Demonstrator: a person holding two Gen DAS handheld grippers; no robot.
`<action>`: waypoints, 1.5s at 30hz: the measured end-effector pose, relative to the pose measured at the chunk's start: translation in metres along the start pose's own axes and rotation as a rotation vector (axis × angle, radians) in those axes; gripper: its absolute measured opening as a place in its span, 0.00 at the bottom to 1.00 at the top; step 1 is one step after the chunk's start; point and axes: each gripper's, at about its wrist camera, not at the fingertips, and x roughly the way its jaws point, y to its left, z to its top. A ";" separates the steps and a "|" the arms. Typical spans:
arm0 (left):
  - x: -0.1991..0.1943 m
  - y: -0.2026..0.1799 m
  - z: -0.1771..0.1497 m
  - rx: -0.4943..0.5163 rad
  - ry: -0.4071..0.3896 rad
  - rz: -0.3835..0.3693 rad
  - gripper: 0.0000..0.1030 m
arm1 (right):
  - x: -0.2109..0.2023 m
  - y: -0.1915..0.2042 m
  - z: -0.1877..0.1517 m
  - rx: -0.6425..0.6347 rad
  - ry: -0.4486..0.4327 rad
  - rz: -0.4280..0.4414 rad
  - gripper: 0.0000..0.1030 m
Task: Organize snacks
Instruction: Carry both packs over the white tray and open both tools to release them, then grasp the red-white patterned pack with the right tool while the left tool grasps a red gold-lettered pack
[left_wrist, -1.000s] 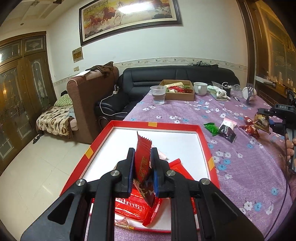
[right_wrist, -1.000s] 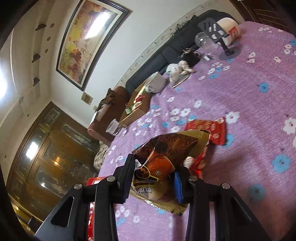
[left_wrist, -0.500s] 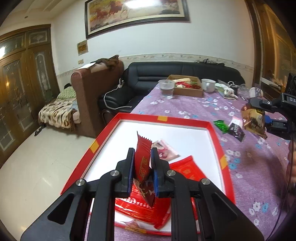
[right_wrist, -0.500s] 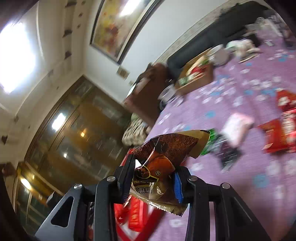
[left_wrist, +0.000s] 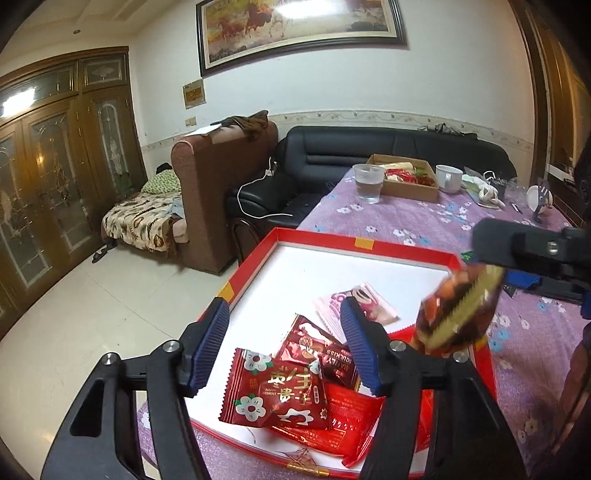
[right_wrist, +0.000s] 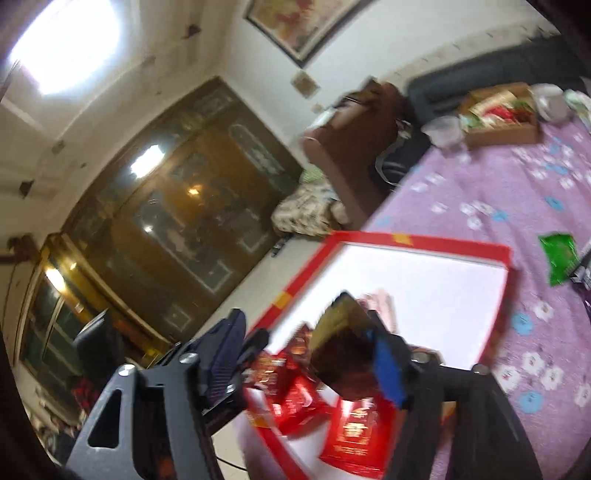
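Note:
A red-rimmed white tray (left_wrist: 402, 247) lies on the purple flowered tablecloth and shows too in the right wrist view (right_wrist: 417, 240). My left gripper (left_wrist: 284, 339) is open and empty above the tray's near end. Under it lie a red flowered packet (left_wrist: 280, 395), a dark red packet (left_wrist: 321, 350) and a pink packet (left_wrist: 354, 306). My right gripper (right_wrist: 306, 354) has its jaws wide apart over the tray. A brown and gold snack packet (right_wrist: 343, 347) rests against its right finger; it also shows in the left wrist view (left_wrist: 458, 314), above the tray's right rim.
A green packet (right_wrist: 557, 254) and a dark packet lie on the cloth right of the tray. At the far end stand a plastic cup (left_wrist: 367, 182), a cardboard box of snacks (left_wrist: 410, 181) and a white mug (left_wrist: 448, 177). A sofa and armchair stand beyond.
My left gripper opened and the red packet now lies in the tray. My right gripper swung over the tray with the brown packet and its jaws opened.

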 end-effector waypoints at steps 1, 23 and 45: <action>0.000 0.000 0.001 -0.002 -0.003 0.002 0.66 | -0.004 0.001 0.000 -0.016 -0.017 -0.018 0.69; -0.017 -0.107 0.027 0.171 -0.049 -0.201 0.77 | -0.206 -0.230 0.010 0.673 -0.388 -0.511 0.74; 0.008 -0.093 0.037 0.175 0.037 -0.051 0.78 | -0.162 -0.242 0.014 0.482 -0.131 -0.804 0.43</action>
